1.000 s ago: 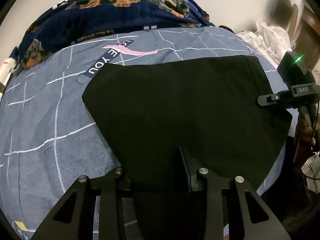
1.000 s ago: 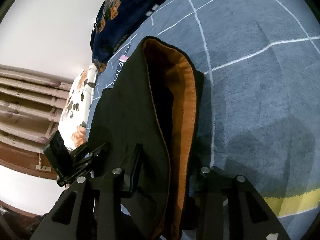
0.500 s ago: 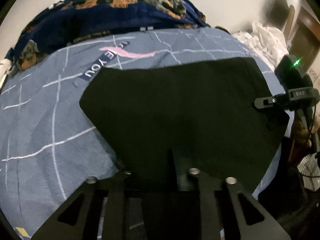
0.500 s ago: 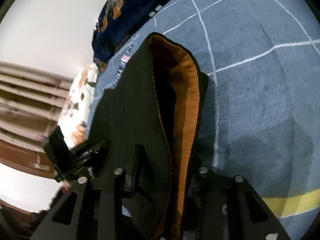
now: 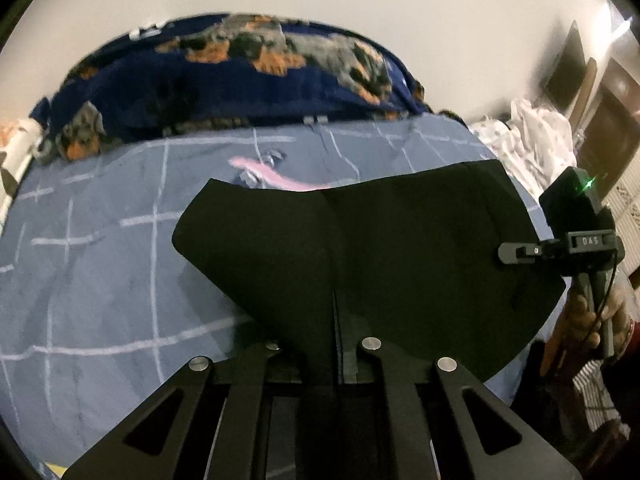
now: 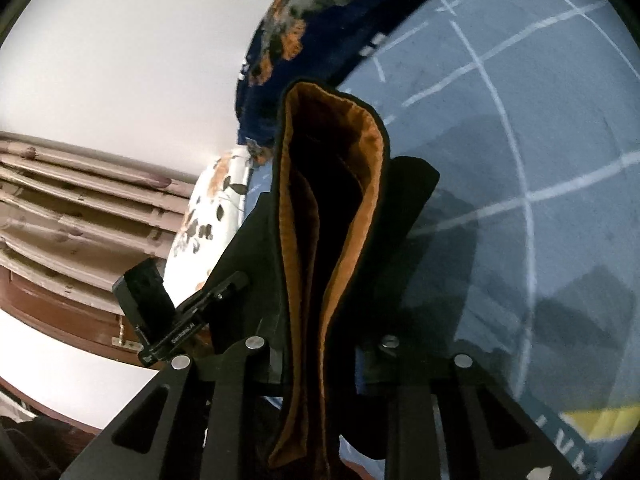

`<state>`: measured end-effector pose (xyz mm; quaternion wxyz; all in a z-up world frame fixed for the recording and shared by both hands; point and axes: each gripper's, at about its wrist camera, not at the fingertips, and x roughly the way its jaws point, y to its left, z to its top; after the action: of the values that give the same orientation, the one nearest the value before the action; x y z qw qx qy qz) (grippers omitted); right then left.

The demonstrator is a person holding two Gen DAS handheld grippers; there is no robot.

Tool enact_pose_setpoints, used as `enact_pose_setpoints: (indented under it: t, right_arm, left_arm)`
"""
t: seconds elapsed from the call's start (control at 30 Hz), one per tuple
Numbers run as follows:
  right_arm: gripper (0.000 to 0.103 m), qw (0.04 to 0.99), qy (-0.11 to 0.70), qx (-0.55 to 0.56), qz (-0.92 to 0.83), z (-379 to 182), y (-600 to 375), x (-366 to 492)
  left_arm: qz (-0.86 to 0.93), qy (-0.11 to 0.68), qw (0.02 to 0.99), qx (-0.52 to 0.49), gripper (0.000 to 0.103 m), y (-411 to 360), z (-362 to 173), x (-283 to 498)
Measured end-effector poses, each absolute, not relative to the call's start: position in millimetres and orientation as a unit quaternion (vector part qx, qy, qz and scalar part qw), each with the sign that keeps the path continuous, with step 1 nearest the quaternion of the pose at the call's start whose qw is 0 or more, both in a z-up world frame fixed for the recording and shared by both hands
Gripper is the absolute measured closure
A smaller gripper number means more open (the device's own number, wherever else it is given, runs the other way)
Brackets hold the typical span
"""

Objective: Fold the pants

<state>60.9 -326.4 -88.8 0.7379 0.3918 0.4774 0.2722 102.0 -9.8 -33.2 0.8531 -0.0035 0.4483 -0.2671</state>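
The black pants are held up off the blue bed between both grippers, sagging in a fold along the middle. My left gripper is shut on the near edge of the pants. My right gripper is shut on the other end, where the orange lining of the pants shows between black layers. The right gripper also shows at the right of the left wrist view, and the left gripper at the lower left of the right wrist view.
The blue bedsheet with white lines lies below. A dark blue patterned blanket is heaped along the wall at the back. White crumpled clothes lie at the right. A floral pillow sits at the bed's end.
Both grippers have lifted the pants up off the bed and moved them toward the blanket; the cloth now sags in the middle and more of the wall shows.
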Motion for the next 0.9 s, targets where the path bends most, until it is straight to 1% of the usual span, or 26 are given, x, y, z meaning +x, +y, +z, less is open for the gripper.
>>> enact_pose_setpoints:
  t: [0.3, 0.5, 0.67, 0.9]
  right_arm:
    - [0.082, 0.746, 0.458, 0.384, 0.294, -69, -315, 122]
    - [0.082, 0.749, 0.451, 0.38, 0.302, -65, -313, 172]
    - [0.082, 0.748, 0.453, 0.381, 0.302, -76, -315, 206]
    - [0.082, 0.743, 0.472, 0.382, 0.281, -110, -322, 241]
  left_arm:
    - [-0.238, 0.418, 0.877, 0.0, 0.095, 5, -12, 154]
    - [-0.218, 0.406, 0.887, 0.004, 0.095, 9, -13, 198]
    - [-0.205, 0.408, 0.89, 0.003, 0.095, 13, -28, 231]
    - [-0.174, 0.429, 0.886, -0.002, 0.095, 25, -80, 265]
